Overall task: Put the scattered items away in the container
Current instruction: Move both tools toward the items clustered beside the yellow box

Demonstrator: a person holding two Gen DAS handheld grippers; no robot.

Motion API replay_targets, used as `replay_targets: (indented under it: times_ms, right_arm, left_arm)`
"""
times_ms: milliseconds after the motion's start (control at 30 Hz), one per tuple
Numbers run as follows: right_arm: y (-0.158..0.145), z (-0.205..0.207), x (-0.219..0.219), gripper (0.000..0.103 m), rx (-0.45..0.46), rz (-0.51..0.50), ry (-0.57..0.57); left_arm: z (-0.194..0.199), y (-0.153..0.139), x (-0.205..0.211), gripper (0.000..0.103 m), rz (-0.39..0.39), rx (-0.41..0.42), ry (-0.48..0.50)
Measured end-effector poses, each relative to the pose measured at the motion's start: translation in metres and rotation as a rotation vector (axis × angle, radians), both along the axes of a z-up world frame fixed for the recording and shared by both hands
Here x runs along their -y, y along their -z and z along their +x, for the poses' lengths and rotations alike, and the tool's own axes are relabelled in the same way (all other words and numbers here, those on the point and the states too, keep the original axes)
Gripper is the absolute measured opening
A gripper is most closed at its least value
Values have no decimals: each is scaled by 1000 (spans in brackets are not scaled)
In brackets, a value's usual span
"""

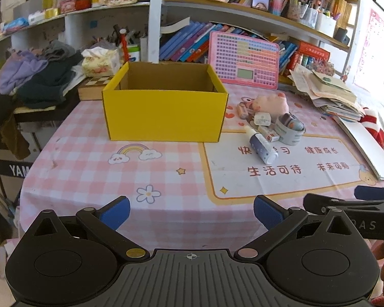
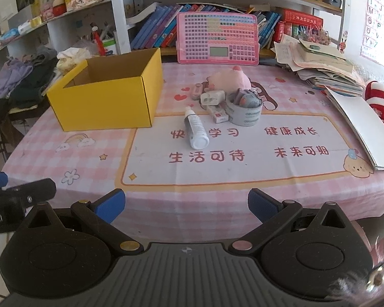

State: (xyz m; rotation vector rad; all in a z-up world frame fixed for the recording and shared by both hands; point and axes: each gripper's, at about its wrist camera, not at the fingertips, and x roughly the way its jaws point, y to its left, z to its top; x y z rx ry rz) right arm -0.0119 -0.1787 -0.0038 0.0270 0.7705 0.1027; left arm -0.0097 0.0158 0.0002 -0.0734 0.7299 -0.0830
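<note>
An open yellow cardboard box (image 1: 163, 112) (image 2: 102, 105) stands on the pink checked tablecloth, and what shows of its inside is bare. To its right lies a small heap: a white bottle (image 1: 262, 144) (image 2: 195, 128) on its side, a grey tape roll (image 1: 289, 130) (image 2: 245, 113) with a small object inside, a pink plush toy (image 1: 270, 103) (image 2: 229, 79), and small boxes (image 2: 217, 112). My left gripper (image 1: 192, 213) and right gripper (image 2: 187, 204) hover open near the table's front edge, holding nothing. Each gripper shows at the edge of the other's view.
A pink toy keyboard (image 2: 217, 38) leans against the book shelf behind. A stack of papers and books (image 2: 325, 64) and a white board (image 2: 363, 128) lie at the right. Clothes (image 1: 33, 76) pile up at the left. The tablecloth's front half holds no objects.
</note>
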Motion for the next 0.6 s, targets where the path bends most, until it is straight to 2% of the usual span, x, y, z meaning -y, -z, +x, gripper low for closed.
replay_targets:
  times_ms: [167,333,600]
  right_arm:
    - [-2,1,-6,101,13,-4,-7]
    - [-2,6,-9,101,10,-7,8]
    - [-2,8,-16,102,1,-15,8]
  left_arm:
    - [2,0,-5,103,2,-8,-7]
    - [6,2,-4,103,45,-21,4]
    - [7,5,-13,103,4,-35,12]
